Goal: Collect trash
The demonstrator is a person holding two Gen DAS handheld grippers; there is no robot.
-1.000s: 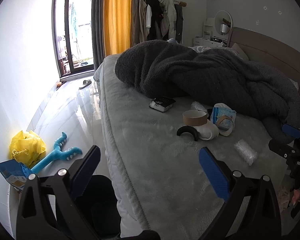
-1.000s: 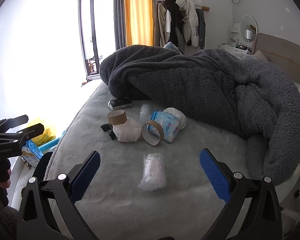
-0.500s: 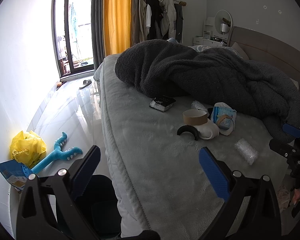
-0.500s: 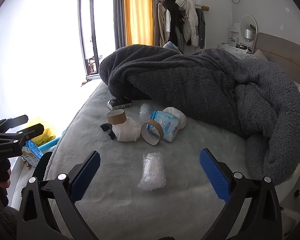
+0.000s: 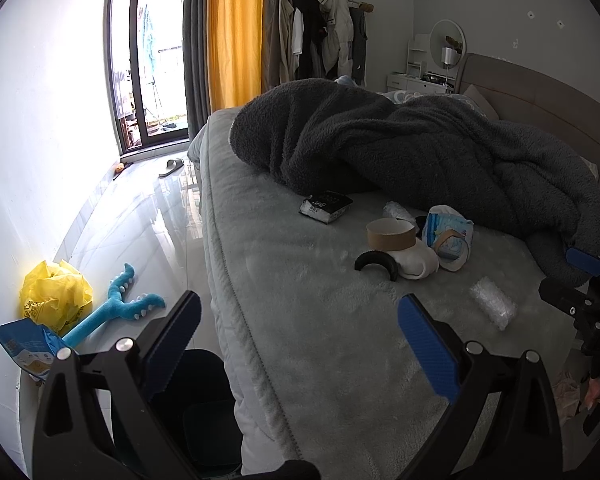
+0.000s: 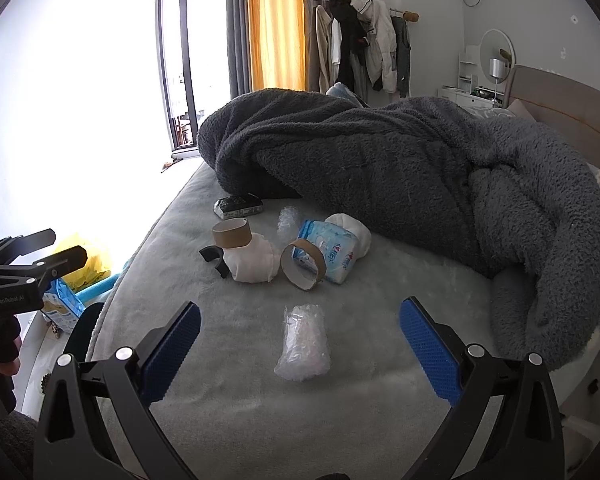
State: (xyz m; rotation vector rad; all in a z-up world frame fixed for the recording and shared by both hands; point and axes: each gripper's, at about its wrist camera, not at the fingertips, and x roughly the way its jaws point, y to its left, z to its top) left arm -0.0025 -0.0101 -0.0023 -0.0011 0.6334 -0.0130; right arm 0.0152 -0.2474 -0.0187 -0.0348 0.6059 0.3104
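Observation:
Trash lies on the grey bed: a clear plastic wrap nearest my right gripper, two cardboard tape rings, a white wad, a blue tissue pack, a black curved piece and a black packet. My right gripper is open, with the wrap between its jaws but further off. My left gripper is open and empty over the bed's left edge. The same pile shows in the left wrist view, with a ring and the wrap.
A dark bin stands on the floor beside the bed below my left gripper. A yellow bag, a blue toy and a blue packet lie by the wall. A dark grey blanket is heaped across the bed.
Both views have drifted only slightly. Both grippers stay open and nothing on the bed has moved.

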